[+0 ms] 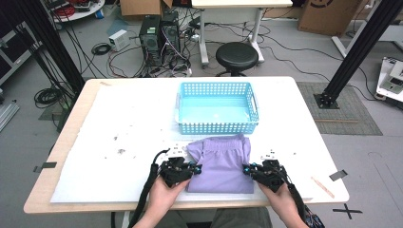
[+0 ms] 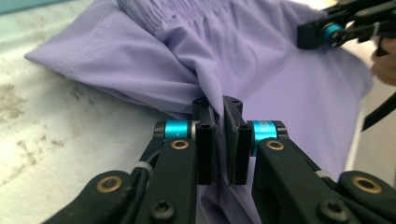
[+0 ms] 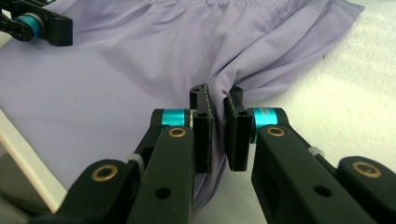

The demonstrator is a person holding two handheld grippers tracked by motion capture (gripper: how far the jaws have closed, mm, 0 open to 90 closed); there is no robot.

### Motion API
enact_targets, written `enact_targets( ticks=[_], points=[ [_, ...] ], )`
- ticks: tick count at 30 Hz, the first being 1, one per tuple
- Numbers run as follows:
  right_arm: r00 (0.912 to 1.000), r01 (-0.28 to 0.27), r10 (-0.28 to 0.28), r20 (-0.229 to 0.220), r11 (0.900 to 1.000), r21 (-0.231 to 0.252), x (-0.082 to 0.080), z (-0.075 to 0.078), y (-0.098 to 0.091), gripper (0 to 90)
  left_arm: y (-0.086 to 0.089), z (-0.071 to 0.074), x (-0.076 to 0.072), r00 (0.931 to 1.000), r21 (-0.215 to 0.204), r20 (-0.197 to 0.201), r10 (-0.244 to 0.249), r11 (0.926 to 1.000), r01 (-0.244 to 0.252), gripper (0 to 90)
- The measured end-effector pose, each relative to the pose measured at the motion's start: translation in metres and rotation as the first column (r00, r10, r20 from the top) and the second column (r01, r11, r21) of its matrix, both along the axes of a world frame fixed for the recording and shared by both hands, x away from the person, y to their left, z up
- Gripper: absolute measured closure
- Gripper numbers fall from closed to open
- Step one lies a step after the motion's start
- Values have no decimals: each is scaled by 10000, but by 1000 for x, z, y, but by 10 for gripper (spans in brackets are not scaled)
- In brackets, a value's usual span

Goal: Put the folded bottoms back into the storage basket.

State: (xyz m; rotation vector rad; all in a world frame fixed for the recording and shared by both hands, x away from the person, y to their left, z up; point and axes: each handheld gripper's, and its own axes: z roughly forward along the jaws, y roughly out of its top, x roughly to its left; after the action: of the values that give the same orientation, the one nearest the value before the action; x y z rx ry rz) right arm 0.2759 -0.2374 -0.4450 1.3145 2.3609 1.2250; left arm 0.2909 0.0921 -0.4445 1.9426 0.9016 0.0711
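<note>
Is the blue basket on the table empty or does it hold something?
Empty. In the high view the blue basket shows only its bare floor, and the purple garment lies on the table in front of it, outside.

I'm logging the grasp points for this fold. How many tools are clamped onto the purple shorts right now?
2. The left tool is shut on the left edge of the purple shorts, and the right tool is shut on their right edge, both just in front of the blue basket.

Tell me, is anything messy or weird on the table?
A little. The white table cover has dark smudges and specks left of the blue basket. The purple shorts are bunched where the left gripper and right gripper pinch their edges. Nothing looks spilled or broken.
</note>
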Motion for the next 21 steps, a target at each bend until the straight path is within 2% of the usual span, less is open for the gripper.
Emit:
enact_targets(
  ticks=[4,7,8,10,12,15,18,21],
  points=[
    [10000,-41,44,-70,9993,381,0,4,-4,844,1,6,-2,9999,-306,56,-154,9994,155,845],
    [10000,-74,76,-25,9980,627,-1,9,-7,845,4,11,-2,9993,-733,64,-364,9966,368,845],
    [10000,-73,75,-19,9974,718,-1,12,-8,845,5,15,-2,9990,-653,114,-426,9969,432,845],
    [9999,-95,89,70,9957,919,-1,17,-10,846,6,24,-3,9977,-531,474,-481,9973,506,844],
    [9997,-168,146,204,9937,1105,-1,24,-10,846,9,34,-4,9962,-712,707,-515,9959,565,845],
    [9988,-244,187,458,9915,1280,-2,37,-9,846,11,46,-3,9933,-593,1004,-581,9962,642,845],
    [9964,-343,235,819,9904,1336,0,52,-7,846,14,61,-1,9903,-816,1273,-549,9945,657,845],
    [9935,-402,245,1109,9891,1416,5,69,-7,846,15,76,5,9858,-730,1570,-593,9948,715,845]
  ],
)
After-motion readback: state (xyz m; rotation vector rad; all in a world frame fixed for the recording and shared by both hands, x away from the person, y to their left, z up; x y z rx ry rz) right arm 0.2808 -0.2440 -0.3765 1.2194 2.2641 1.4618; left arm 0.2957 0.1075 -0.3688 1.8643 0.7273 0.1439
